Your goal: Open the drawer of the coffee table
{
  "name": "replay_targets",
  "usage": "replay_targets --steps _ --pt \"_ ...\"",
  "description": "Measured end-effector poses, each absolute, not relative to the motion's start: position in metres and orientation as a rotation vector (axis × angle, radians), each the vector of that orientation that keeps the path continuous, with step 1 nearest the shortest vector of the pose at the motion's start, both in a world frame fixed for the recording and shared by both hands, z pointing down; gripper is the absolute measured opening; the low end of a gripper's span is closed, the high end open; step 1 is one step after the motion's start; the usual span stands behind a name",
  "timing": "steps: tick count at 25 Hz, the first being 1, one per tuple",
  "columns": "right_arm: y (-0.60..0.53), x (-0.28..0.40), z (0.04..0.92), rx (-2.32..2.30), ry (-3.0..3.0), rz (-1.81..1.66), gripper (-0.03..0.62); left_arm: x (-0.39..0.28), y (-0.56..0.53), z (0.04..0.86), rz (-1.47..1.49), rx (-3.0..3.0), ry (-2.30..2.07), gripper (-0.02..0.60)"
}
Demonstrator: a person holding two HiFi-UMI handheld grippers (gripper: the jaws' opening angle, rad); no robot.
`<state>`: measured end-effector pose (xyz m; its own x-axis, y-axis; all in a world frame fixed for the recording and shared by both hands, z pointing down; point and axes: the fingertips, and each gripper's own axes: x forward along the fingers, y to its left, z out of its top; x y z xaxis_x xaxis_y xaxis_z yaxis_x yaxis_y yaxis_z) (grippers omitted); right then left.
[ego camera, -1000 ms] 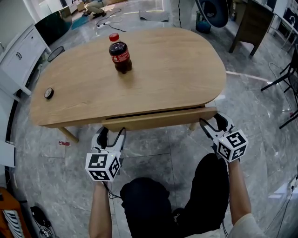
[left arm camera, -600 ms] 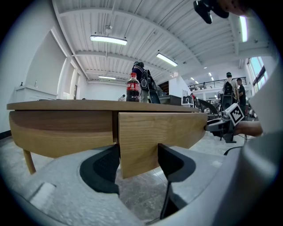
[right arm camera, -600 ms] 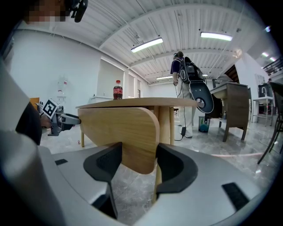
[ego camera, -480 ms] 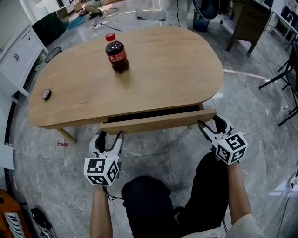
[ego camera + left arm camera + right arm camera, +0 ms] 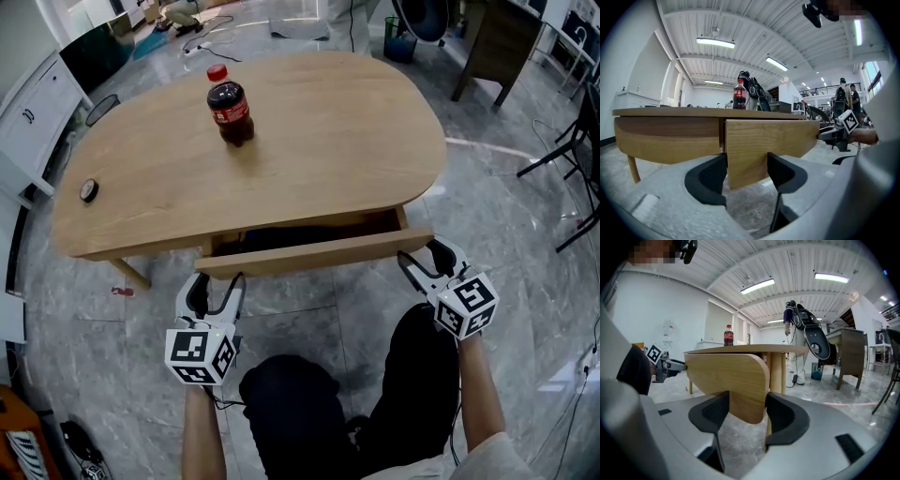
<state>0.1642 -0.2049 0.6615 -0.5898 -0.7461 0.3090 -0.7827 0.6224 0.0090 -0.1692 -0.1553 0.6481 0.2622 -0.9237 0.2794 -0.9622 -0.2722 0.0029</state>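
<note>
Starting on the left: the left tongs (image 5: 214,279) are at the left end of the drawer front (image 5: 314,253). In the left gripper view, that end's lower corner sits right between the jaws. Both pads are up against the wood, so I'd call them clamped on it rather than just hanging nearby.

In the middle, the drawer itself is already part way out of the bench (image 5: 328,141). There's a dark gap between the bench edge and the front panel, and one side wall shows at the right end. The cola bottle (image 5: 230,108) stands well back on top, nowhere near any of this.

On the right, the right tongs (image 5: 419,253) are doing the same at the other end. The right gripper view has the rounded corner of the panel wedged between the jaws, closed on it as far as I can tell.

What matters for the next move is that the panel's long axis runs straight across in front of the person, with one pair of tongs at each end, about equally near. So the pull has to come square toward the body, at right angles to that axis. My guess is that if one side leads, the drawer cocks in its runners and binds. Even hands, basically.
</note>
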Motion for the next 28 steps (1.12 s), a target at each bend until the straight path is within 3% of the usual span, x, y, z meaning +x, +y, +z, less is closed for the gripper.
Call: replay_targets --steps 28 --pt "-0.177 0.169 0.660 1.263 -2.594 0.253 0.255 -0.164 -0.126 0.644 0.313 2.347 -1.779 0.275"
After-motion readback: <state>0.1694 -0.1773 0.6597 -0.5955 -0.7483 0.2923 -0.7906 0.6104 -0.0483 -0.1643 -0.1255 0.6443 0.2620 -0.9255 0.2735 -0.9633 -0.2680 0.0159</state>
